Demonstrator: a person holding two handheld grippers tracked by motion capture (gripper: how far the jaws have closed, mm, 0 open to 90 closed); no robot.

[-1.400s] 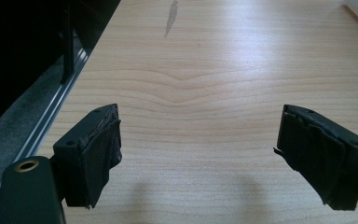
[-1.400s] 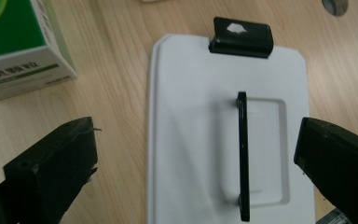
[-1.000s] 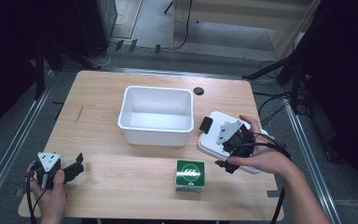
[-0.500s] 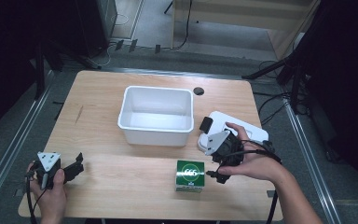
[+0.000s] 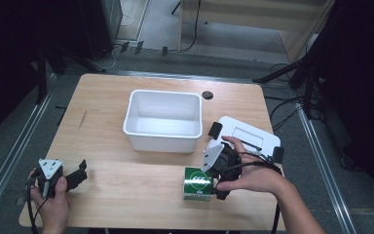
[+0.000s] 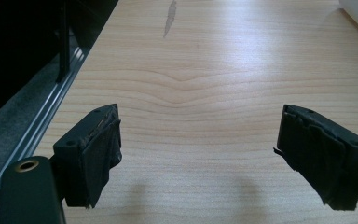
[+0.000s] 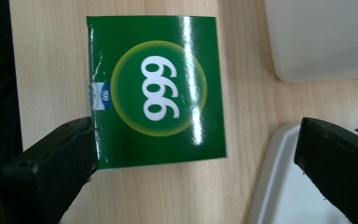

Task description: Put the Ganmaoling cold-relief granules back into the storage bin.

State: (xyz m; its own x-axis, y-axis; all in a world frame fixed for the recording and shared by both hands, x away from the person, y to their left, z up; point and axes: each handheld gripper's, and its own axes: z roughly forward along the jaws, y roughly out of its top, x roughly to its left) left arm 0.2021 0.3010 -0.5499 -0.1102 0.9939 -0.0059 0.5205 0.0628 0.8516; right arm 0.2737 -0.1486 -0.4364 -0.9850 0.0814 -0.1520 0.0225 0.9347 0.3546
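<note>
Right gripper (image 5: 213, 171) hovers over green 999 box (image 7: 154, 88), jaws spread wide, nothing pinched. Box sits on wooden table (image 5: 141, 195), near front edge, just in front of white bin (image 5: 163, 119), left of white lid (image 5: 253, 134).

Risk: one jaw overlaps box corner, other hangs above lid; descent likely lands on box or lid edge, tipping or shoving box.

Left gripper (image 5: 65, 176) rests spread, well apart.

Versus one second earlier: right gripper moved from lid toward box; left unchanged.
</note>
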